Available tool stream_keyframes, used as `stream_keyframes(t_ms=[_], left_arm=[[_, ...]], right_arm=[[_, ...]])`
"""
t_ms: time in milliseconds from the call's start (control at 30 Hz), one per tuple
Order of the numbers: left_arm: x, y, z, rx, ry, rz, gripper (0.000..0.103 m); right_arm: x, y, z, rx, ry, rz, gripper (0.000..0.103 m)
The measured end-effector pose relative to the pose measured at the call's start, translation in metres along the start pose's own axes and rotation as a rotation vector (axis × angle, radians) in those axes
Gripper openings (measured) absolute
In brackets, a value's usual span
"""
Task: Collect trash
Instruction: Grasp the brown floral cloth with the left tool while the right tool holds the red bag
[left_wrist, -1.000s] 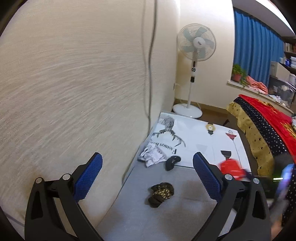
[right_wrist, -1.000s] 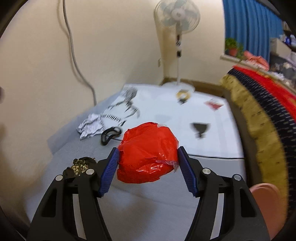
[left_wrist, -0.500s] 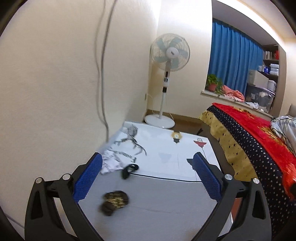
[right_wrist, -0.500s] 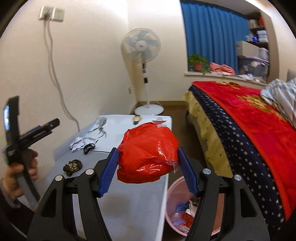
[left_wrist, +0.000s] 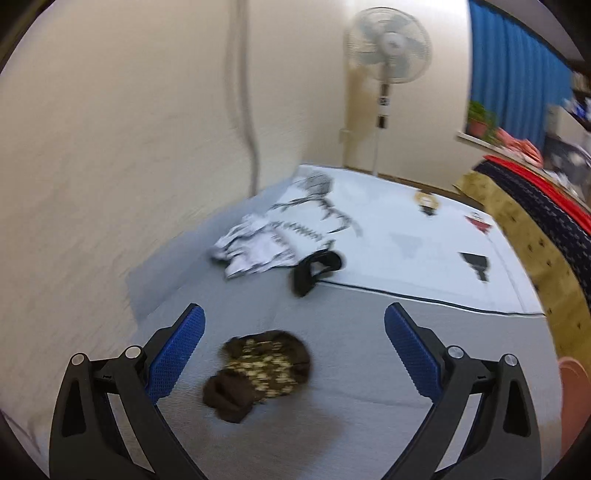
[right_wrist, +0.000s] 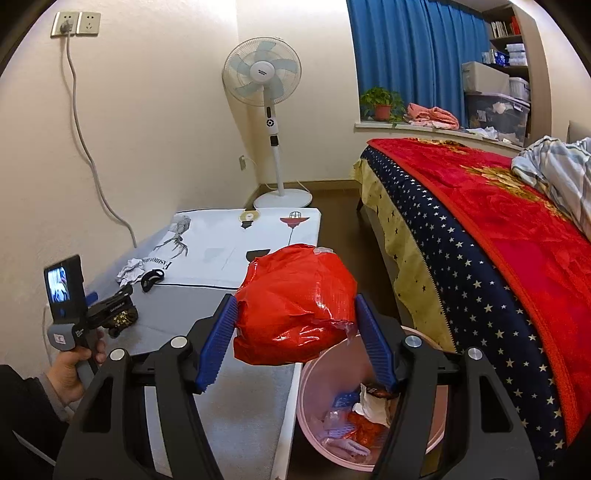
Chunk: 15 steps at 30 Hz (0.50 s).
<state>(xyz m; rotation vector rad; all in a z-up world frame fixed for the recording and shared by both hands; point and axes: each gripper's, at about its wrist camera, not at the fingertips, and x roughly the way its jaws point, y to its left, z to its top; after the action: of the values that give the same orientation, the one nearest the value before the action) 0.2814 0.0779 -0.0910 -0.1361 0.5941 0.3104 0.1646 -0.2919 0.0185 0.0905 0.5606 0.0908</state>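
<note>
Right wrist view showed the low grey-and-white printed table (right_wrist: 221, 254) along the wall, with the round pink plastic waste bin (right_wrist: 436, 435) standing on the floor just beside its near corner. A second earlier that bin sat only at the frame's edge and the table filled the picture; now the right gripper (right_wrist: 297, 314) had swung across to hang above the bin's rim, its blue pads pinching the crumpled red plastic bag (right_wrist: 295, 306) from both sides. The bag was not yet in the bin, but in my judgement a release from here would probably drop it in or close to the rim.

Left wrist view had tilted from wall and fan towards the tabletop. The left gripper (left_wrist: 293, 345), jaws spread wide and empty, now framed the small dark brown speckled wrapper (left_wrist: 258, 369) lying loose on the grey cloth. The crumpled black-and-white paper (left_wrist: 255, 251) and a little black loop (left_wrist: 314, 269) lay farther off, close together. That wrapper looked like the next pickup.
</note>
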Motion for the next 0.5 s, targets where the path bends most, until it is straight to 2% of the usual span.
stream_keyframes(t_ms=[100, 267, 333, 400, 467, 500], left_arm=[[0.015, 0.006, -0.008, 0.002, 0.043, 0.031, 0.093], [0.024, 0.008, -0.014, 0.002, 0.083, 0.023, 0.09], [0.026, 0.009, -0.015, 0.0, 0.1, 0.013, 0.084], [0.03, 0.01, -0.016, -0.004, 0.117, 0.011, 0.069], [0.037, 0.009, -0.018, 0.0, 0.159, 0.026, 0.063], [0.039, 0.008, -0.018, 0.002, 0.176, 0.04, 0.053]], right_arm=[[0.003, 0.003, 0.0, -0.012, 0.005, 0.005, 0.065], [0.001, 0.007, -0.003, -0.036, -0.003, 0.009, 0.065], [0.002, 0.006, -0.004, -0.041, 0.001, 0.003, 0.065], [0.004, 0.002, -0.005, -0.032, 0.012, -0.003, 0.065], [0.005, 0.0, -0.006, -0.023, 0.024, -0.014, 0.065], [0.007, -0.001, -0.005, -0.019, 0.028, -0.022, 0.065]])
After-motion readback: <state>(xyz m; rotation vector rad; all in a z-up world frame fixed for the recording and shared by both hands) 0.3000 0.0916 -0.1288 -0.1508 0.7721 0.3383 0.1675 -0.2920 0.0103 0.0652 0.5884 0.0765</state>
